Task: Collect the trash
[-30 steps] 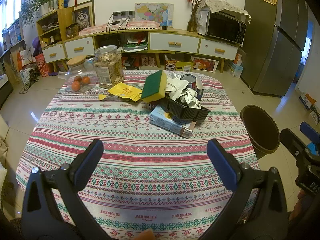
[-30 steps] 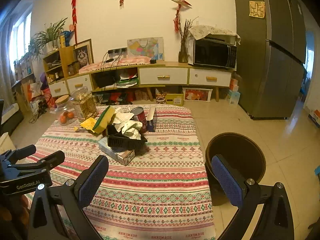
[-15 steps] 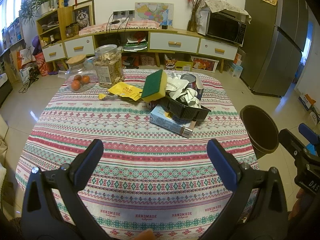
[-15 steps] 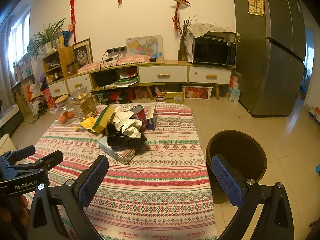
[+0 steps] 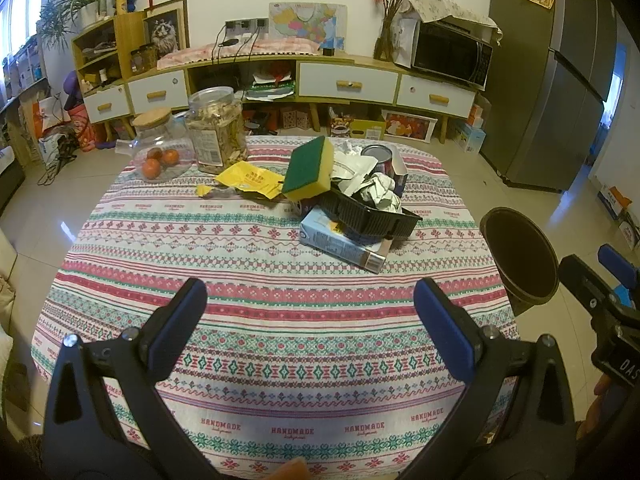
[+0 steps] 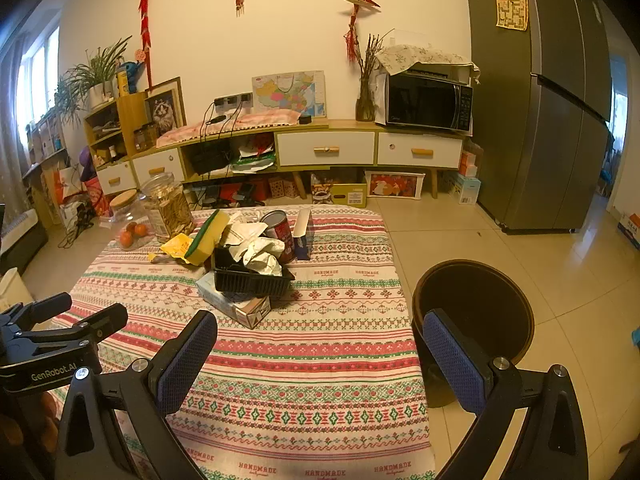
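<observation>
Both blue-padded grippers, left (image 5: 310, 304) & right (image 6: 320, 344), gape empty at frame bottom; trash-filled black plastic tray (image 6: 250, 278) lies upper-centre, nearer right; brown round bin (image 6: 476, 308) mid-right.

You face a white rear wall (image 6: 280, 32) hung with red ornaments (image 6: 145, 12) and a coloured map (image 6: 289, 93). Along that wall runs a low wooden sideboard (image 6: 320, 152) with white drawer fronts and wooden handles; a microwave (image 6: 428, 101) under a patterned cloth sits at its right end. To your left you see a wooden shelf unit (image 5: 108, 60) carrying potted plants (image 5: 76, 4) and a framed cat picture (image 5: 167, 32). Daylight enters through windows (image 6: 38, 72) on the left wall. To your right stands a tall dark refrigerator (image 6: 548, 92). The floor (image 6: 480, 240) is glossy beige tile. The tabletop (image 5: 260, 272) carries a striped, patterned cloth printed "HANDMADE".
</observation>
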